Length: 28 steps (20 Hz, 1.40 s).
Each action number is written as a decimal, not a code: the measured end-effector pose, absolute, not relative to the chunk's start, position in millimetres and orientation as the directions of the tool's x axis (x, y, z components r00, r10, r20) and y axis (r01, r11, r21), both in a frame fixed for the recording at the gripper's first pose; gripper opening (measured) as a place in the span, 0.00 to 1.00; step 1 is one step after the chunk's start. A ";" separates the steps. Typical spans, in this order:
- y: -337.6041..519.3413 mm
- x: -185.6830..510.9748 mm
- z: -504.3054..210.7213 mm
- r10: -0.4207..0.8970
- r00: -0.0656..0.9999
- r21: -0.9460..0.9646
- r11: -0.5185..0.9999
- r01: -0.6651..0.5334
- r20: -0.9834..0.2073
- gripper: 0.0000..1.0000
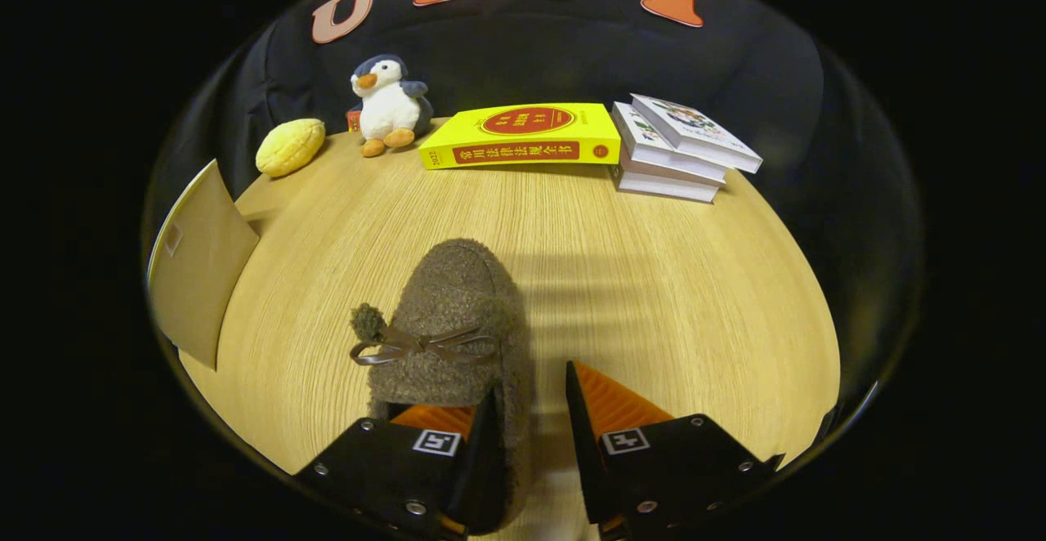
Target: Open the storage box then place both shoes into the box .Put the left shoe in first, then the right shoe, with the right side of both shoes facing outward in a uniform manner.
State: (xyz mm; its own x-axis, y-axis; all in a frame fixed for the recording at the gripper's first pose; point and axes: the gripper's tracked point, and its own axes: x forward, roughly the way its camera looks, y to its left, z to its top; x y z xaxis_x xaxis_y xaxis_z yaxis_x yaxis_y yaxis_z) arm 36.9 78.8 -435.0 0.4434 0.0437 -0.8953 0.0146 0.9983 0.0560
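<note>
A brown fuzzy shoe (458, 312) with a thin brown bow and a pompom lies on the wooden table (670, 279), toe pointing away from me. My gripper (531, 382) straddles the shoe's right side wall at the heel end. One finger sits inside the shoe's opening and the other finger (605, 402) stands outside it. A narrow gap shows between the wall and the outer finger, so the jaws stand open. A tan cardboard panel of the storage box (196, 255) stands at the table's left edge, beyond the shoe's left side.
Along the back of the table stand a plush penguin (389, 105), a yellow bun-shaped toy (290, 147), a thick yellow book (523, 136) and a stack of white books (678, 149). Bare wood lies to the right of the shoe.
</note>
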 end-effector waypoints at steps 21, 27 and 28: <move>244.1 48.7 -276.6 0.211 0.428 0.259 0.964 0.056 -0.879 0.04; 337.8 64.6 -229.9 0.296 0.437 0.307 0.951 -0.048 -0.849 0.04; 353.9 67.0 -227.0 0.310 0.432 0.314 0.947 -0.063 -0.847 0.04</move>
